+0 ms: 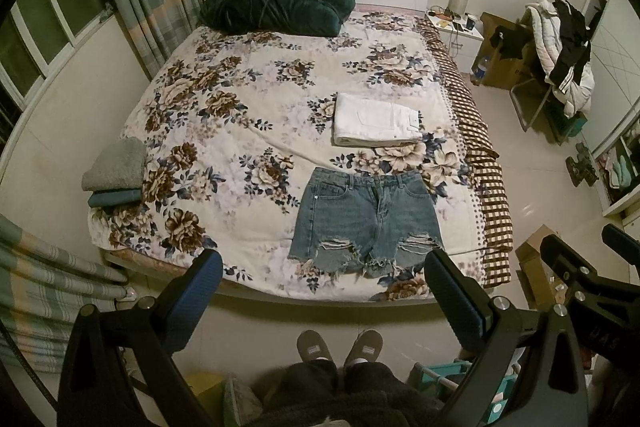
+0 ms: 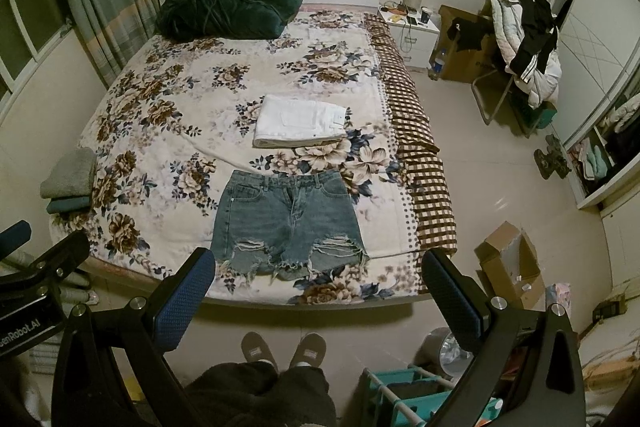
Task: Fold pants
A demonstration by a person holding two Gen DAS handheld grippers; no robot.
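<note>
While both the left gripper and right gripper hang spread wide and empty above the bed's near edge, the denim shorts lie flat just beyond them, waistband far, 2 frayed hems near, roughly centred between both.

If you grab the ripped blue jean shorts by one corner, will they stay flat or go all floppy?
Probably floppy: the denim shorts lie flat and limp on the floral blanket, so a lifted corner would likely leave the rest dangling. Denim looks thickish, so they may droop in stiff folds. The frayed hems could snag. Both grippers, left gripper and right gripper, hover open.
</note>
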